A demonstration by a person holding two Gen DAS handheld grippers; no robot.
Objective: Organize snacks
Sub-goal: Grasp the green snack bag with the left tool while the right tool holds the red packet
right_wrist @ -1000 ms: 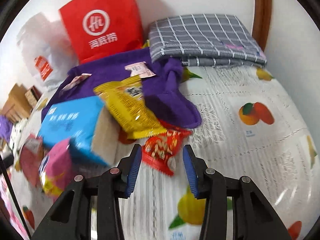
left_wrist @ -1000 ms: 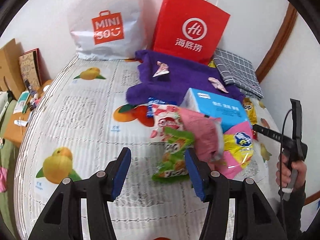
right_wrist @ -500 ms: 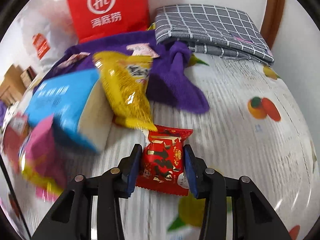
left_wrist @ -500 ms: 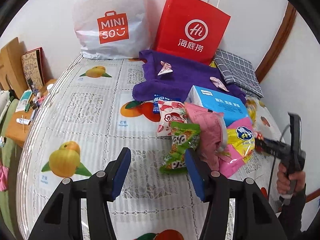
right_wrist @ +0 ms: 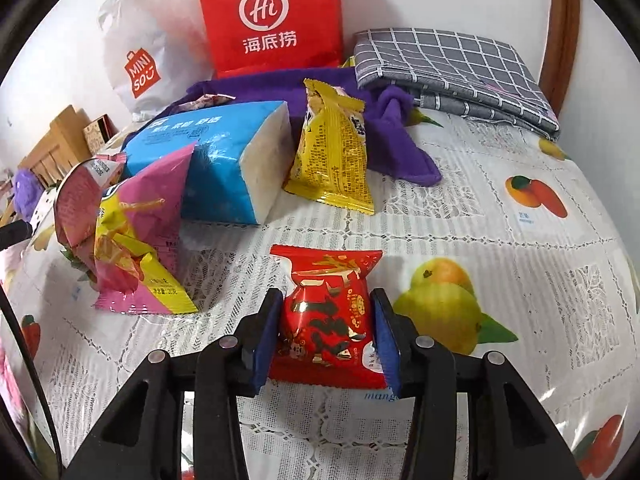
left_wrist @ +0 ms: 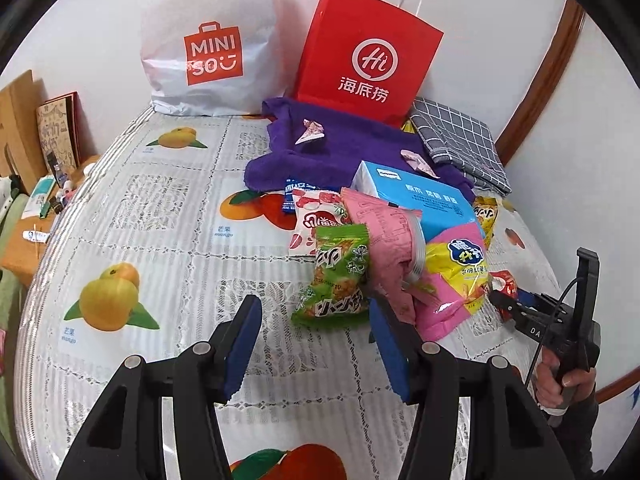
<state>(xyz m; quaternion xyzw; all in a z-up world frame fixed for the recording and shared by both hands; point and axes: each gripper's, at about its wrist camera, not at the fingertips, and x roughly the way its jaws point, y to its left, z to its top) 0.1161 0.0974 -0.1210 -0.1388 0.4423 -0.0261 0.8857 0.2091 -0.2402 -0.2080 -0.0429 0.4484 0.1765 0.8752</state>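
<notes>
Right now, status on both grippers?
Left gripper open, empty. Right gripper opening, red packet between its pads. Nothing in the way.

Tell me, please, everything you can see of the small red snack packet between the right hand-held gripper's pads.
The red snack packet is a glossy, puffy foil pillow pack with gold print and crimped ends. It lies lengthwise between the blue pads of the right hand-held gripper, whose jaws are opening, over the fruit-print tablecloth, apart from the other snacks.

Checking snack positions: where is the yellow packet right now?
Right wrist view, centre: the yellow packet leans against the blue tissue pack, partly overlapping the purple cloth.
</notes>
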